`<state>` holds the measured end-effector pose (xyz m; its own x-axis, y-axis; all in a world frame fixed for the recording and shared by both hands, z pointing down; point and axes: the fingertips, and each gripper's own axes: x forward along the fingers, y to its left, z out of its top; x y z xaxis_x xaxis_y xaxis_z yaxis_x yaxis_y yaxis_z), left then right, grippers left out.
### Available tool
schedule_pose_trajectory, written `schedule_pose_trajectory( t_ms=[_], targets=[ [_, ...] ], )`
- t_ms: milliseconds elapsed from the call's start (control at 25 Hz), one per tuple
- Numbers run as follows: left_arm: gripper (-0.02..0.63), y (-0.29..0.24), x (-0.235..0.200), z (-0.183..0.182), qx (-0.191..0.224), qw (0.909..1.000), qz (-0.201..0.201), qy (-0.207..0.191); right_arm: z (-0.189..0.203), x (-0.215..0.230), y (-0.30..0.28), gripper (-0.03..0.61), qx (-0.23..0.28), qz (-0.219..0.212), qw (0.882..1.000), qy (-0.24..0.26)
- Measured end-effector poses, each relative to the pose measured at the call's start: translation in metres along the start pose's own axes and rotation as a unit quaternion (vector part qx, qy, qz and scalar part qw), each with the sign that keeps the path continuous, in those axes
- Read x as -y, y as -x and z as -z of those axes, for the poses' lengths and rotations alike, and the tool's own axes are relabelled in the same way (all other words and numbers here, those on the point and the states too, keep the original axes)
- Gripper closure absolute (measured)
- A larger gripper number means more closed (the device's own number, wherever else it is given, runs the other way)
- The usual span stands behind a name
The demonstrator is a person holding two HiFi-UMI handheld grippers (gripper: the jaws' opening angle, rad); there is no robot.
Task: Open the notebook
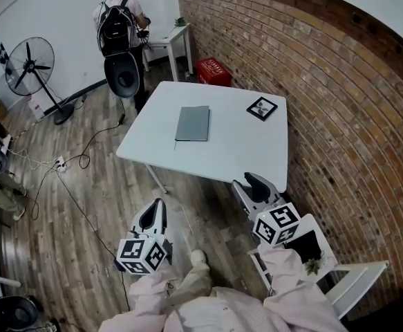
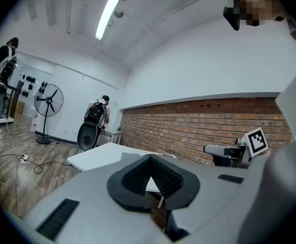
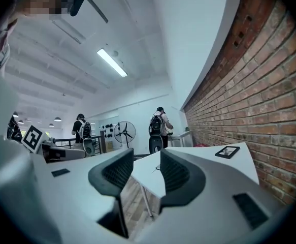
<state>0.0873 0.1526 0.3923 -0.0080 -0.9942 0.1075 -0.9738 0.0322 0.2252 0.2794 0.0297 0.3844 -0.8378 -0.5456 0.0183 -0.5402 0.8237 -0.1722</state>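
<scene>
**head view**
- worktop (image 1: 256, 151): square, smooth matte white top with rounded corners, on thin white legs.
- notebook (image 1: 192, 124): flat grey rectangle with a plain cover. it lies closed about the middle of the worktop.
- framed picture (image 1: 262, 108): small and square, with a black frame and a pale print. it lies flat near the worktop's far corner on the wall side, apart from the notebook.
- brick wall (image 1: 339, 102): rough red-brown courses with pale mortar, running along the worktop's right edge.
- floor (image 1: 70, 206): grey-brown wood-grain planks, with thin dark cables (image 1: 83, 161) trailing to the left of the worktop.
- left tongs (image 1: 157, 207): grey moulded shell with a cube of black-and-white squares. they are held over the floor, short of the worktop's near edge.
- right tongs (image 1: 251, 182): same make, just off the worktop's near right corner.
- person (image 1: 122, 19): wears a black backpack and stands beyond the worktop's far side.
- fan (image 1: 30, 64): round wire cage on a stand, well left of the worktop.

**left gripper view**
- left tongs (image 2: 149, 159): black ribbed pads clenched tip to tip in a v, gripping nothing.
- past the tips, the worktop (image 2: 94, 156) carries the notebook (image 2: 130, 155) as a thin grey slab.

**right gripper view**
- right tongs (image 3: 146, 159): ribbed pads released, with a clear gap between them holding nothing.
- the worktop (image 3: 203, 159) corner shows through the gap.
- the framed picture (image 3: 227, 151) sits further along the worktop.
</scene>
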Motion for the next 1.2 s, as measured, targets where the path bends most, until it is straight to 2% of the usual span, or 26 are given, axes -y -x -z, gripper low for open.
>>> schedule_pose_trajectory(
  t_ms=[600, 920, 1200],
  targets=[
    [0.621, -0.105, -0.092, -0.008, -0.034, 0.999, 0.02, 0.022, 0.021, 0.034, -0.126, 0.411, -0.03, 0.024, 0.999, -0.01],
    [0.621, -0.137, -0.113, -0.004, -0.045, 0.9977, 0.041, 0.028, 0.035, 0.045, -0.154, 0.413, -0.045, 0.039, 0.998, -0.024],
    [0.621, -0.156, -0.13, -0.006, -0.046, 0.9977, 0.038, 0.033, 0.04, 0.057, -0.179, 0.413, -0.056, 0.042, 0.997, -0.028]
  ],
)
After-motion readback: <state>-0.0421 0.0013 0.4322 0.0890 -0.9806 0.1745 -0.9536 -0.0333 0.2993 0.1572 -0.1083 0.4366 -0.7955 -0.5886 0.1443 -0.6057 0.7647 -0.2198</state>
